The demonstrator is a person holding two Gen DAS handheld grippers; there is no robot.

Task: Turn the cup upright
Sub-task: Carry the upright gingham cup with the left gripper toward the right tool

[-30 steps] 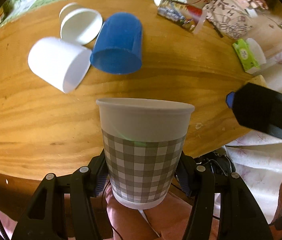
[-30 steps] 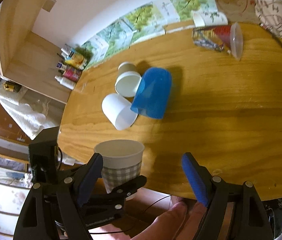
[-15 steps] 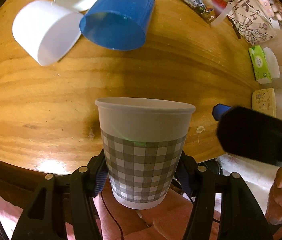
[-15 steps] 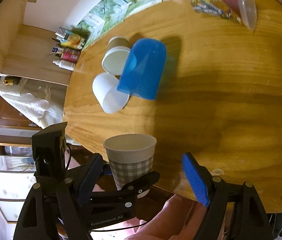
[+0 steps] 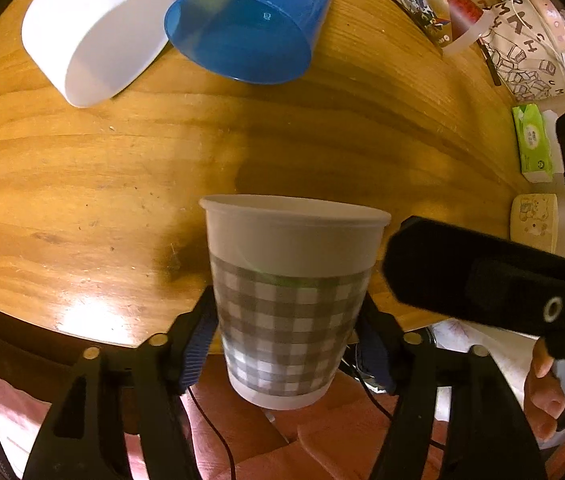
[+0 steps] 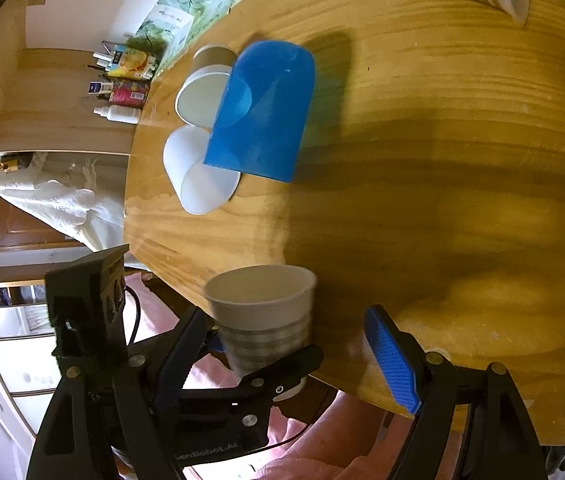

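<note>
Checked paper cup (image 5: pixel 292 300): mouth up, long axis near vertical, clamped low on its wall in my left tongs (image 5: pixel 288 344). I read it as hanging over the near edge of the worktop (image 5: pixel 102 184), base not yet on the wood. Right tongs (image 6: pixel 282 356) stand wide apart, holding nothing, just beside the cup's right. Left hand does the set-down: forward onto the worktop, then down. Farther back, blue cup (image 5: pixel 250 20) and white cup (image 5: pixel 90 36) lie on their sides.
</note>
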